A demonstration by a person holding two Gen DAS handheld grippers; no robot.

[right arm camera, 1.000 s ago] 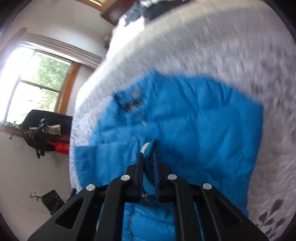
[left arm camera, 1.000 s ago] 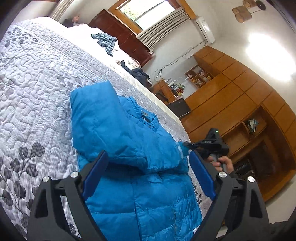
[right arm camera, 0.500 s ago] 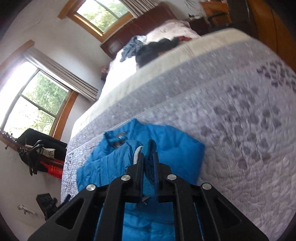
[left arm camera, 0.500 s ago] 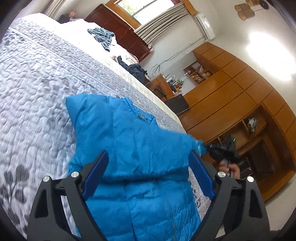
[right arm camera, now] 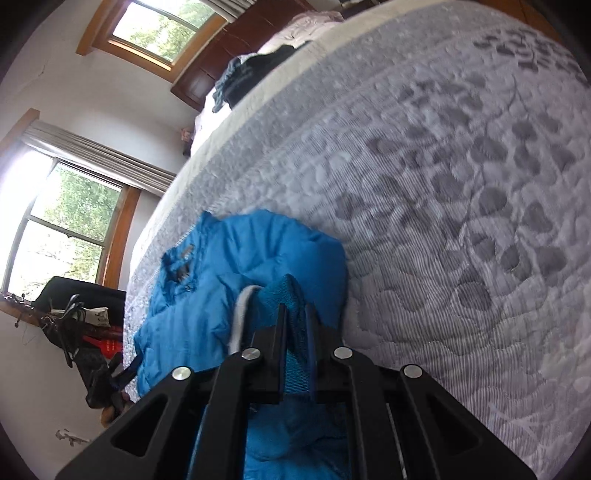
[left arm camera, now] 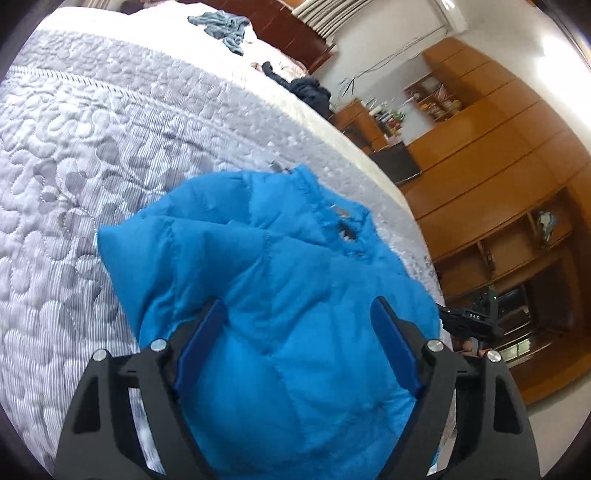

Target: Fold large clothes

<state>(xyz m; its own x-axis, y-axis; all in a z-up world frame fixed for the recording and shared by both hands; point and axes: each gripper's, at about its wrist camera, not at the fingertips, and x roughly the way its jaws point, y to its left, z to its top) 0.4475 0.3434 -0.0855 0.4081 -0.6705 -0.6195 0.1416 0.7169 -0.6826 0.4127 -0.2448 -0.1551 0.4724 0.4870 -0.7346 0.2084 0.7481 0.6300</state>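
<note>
A wide bed covered with a grey quilted spread with a leaf pattern fills most of both views. Behind it are wooden wardrobes, two windows and a dark headboard, with a small pile of other clothes lying near the pillows, well away from the work.

A bright blue puffer jacket lies on the bed near its edge, collar end pointing towards the pillows. It is bunched and partly doubled over itself, not flat.

The left gripper hangs just over the jacket with its blue-padded fingers spread wide apart, holding nothing; padded fabric bulges up between them.

The right gripper has its fingers pressed together on a ribbed blue cuff, which seems to be a sleeve end, held above the jacket body. In the left view, this gripper shows at the jacket's far side, off the bed edge.

The step in hand appears to be folding a sleeve across the body. Next, the cuff likely needs carrying over the jacket and laying flat before release, while the left gripper steadies or takes a grip on the near fabric. The puffy filling may spring back.
</note>
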